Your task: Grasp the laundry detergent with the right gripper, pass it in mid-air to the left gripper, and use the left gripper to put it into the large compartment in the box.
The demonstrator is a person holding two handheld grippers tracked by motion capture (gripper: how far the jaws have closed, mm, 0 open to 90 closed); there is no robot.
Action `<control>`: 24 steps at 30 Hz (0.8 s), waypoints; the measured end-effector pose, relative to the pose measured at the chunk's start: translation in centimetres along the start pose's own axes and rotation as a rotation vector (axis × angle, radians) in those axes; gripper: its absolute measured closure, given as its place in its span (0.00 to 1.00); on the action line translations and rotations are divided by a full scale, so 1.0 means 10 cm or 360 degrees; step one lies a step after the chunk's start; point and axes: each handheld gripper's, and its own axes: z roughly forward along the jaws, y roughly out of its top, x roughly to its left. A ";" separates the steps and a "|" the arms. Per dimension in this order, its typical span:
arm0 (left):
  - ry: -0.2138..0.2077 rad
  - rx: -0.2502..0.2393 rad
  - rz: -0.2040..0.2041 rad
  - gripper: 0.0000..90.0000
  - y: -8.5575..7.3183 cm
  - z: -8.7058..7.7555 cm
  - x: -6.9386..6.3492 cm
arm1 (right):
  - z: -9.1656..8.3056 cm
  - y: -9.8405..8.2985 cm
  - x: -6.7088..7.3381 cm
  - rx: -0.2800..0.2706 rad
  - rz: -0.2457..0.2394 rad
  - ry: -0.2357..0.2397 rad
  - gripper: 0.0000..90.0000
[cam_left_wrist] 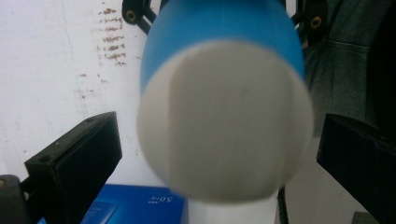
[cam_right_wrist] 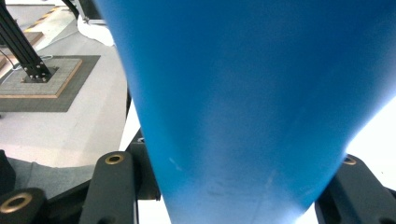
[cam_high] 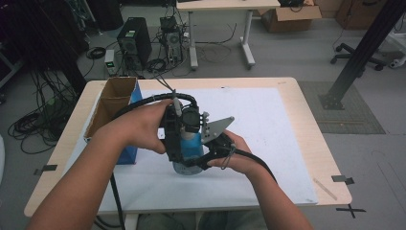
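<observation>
A blue bottle (cam_high: 194, 143) with a rounded white cap (cam_left_wrist: 224, 121) is held up over the white mat (cam_high: 268, 124), between the two hands. My right gripper (cam_right_wrist: 229, 186) is shut on the bottle's blue body (cam_right_wrist: 252, 93), a jaw pressed against each side. In the high view it (cam_high: 213, 146) lies under the right hand, with its grey plate on top. My left gripper (cam_left_wrist: 219, 140) faces the white cap end-on, its jaws wide apart on either side and a gap showing at the left jaw. From above, the left gripper (cam_high: 178, 136) sits against the bottle's left side.
An open cardboard box with blue sides (cam_high: 115, 108) stands on the table's left part, close to the left forearm. Its blue face (cam_left_wrist: 135, 207) shows below the cap. Computers and cables (cam_high: 143, 48) lie on the floor beyond the table.
</observation>
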 end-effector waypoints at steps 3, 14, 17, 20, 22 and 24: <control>-0.0005 0.0004 0.0002 0.00 0.01 0.02 0.01 | 0.03 0.01 0.00 -0.0007 0.0006 0.0007 0.50; -0.0005 0.0010 0.0004 0.00 0.03 0.06 0.02 | 0.08 0.03 -0.02 -0.0022 0.0008 0.0001 0.50; -0.0005 0.0006 -0.0002 0.00 0.04 0.07 0.02 | 0.09 0.04 -0.02 -0.0019 0.0014 -0.0004 0.50; -0.0010 0.0004 -0.0009 0.01 0.04 0.09 0.02 | 0.10 0.04 -0.02 -0.0025 0.0019 -0.0004 0.50; -0.0006 0.0010 -0.0006 0.01 0.04 0.09 0.03 | 0.10 0.04 -0.02 -0.0018 0.0002 -0.0006 0.50; -0.0008 0.0014 -0.0001 0.02 0.04 0.09 0.03 | 0.11 0.04 -0.02 -0.0018 -0.0002 -0.0005 0.50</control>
